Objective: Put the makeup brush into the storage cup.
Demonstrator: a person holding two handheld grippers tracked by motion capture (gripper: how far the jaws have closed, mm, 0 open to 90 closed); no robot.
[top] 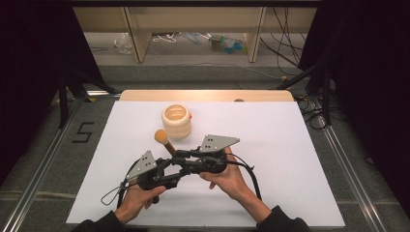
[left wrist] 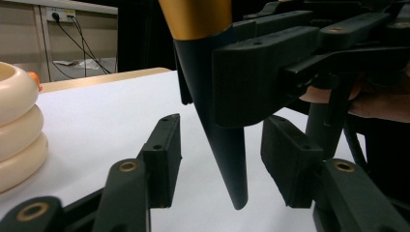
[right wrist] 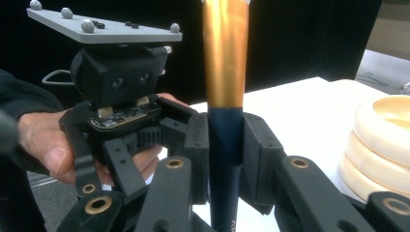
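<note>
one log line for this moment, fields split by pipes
right gripper: shut on brush handle | left gripper: open around handle tip, pads apart from it | ringed cup: upright on table

One readable mark — a black "5" [top: 83, 132] on the grey floor [top: 43, 145] left of the table, high view. Faint pale lettering at the bottom of the dark brush handle [right wrist: 225, 159] in the right gripper view — too small to read.

Probably a lab: black curtains [top: 29, 72], loose cables [top: 290, 53], floor tape.
</note>
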